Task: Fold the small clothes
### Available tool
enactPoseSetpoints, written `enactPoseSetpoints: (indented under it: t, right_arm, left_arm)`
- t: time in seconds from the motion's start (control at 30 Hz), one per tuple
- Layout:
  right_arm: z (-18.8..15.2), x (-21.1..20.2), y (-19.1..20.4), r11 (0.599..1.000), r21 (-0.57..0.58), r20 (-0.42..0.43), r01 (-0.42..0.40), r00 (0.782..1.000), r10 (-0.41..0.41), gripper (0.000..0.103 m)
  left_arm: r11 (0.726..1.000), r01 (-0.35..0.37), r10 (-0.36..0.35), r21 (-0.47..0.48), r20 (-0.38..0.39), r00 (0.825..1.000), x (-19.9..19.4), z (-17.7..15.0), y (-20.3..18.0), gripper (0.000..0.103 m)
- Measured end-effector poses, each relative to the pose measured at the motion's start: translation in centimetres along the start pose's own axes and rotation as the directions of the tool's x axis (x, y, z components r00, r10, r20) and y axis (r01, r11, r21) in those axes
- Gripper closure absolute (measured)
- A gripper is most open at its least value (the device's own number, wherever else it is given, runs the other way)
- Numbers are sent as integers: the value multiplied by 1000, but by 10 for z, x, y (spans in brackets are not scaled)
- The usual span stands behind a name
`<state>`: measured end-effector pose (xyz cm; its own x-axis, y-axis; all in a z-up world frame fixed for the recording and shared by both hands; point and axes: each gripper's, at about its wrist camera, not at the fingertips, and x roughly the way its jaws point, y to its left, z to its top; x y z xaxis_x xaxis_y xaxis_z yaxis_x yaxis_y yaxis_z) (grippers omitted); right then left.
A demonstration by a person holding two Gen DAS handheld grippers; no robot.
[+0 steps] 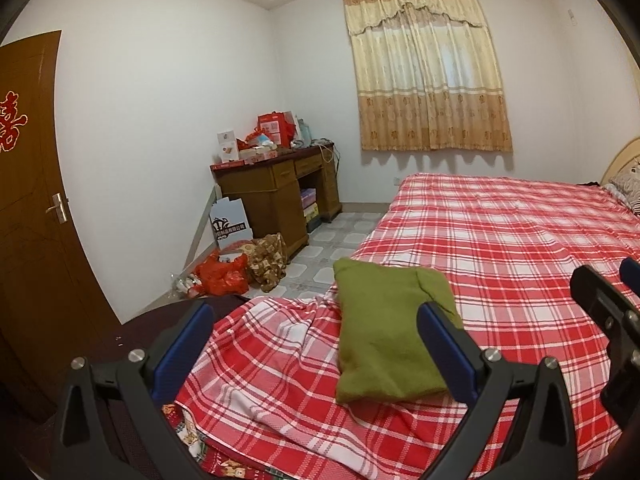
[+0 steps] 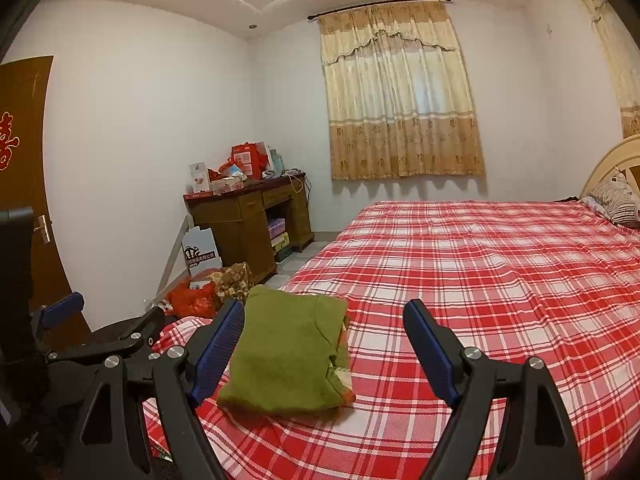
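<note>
Starting on the left, the left gripper (image 1: pixel 316 330) hangs above the near corner of the bed (image 1: pixel 500 240) with its blue-padded fingers (image 1: pixel 186 344) spread wide and nothing between them. Under and just ahead of its left finger the red plaid sheet (image 1: pixel 280 344) is rucked up into loose ridges at the bed's edge. The green garment (image 1: pixel 384 328) lies on the sheet ahead of this gripper, toward its right finger, which from here overlaps the cloth's right edge without, as far as I can tell, touching it.

The garment is already a compact, roughly rectangular bundle. In the right wrist view a second layer and a strip of patterned lining peek out along its right side (image 2: pixel 340 360), so it looks folded over at least once. I would judge the folding of this piece close to finished, or just finished, with both tools drawn back from it.

Further right, the right gripper (image 2: pixel 324 340) also stands open and empty, the green garment (image 2: pixel 288 352) lying ahead between its fingers, closer to the left one (image 2: pixel 218 348). Beyond its right finger the sheet runs smooth and flat.

What comes next, to my eye, is either one more fold or tidying: the exposed lining edge could be tucked or pressed flat, which would mean lowering a finger onto that right edge without dragging the bundle. The loose sheet below may shift if pulled.
</note>
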<state>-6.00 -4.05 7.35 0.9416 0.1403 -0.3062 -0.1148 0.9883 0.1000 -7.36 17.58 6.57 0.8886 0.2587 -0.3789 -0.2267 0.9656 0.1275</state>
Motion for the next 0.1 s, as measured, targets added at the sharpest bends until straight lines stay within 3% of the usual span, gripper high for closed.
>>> enactPoseSetpoints:
  t: [0.1]
  right_arm:
    - [0, 0, 0, 1000, 1, 0, 2, 1000, -2, 20]
  left_arm:
    - [1000, 0, 0, 7, 0, 1000, 0, 1, -1, 0]
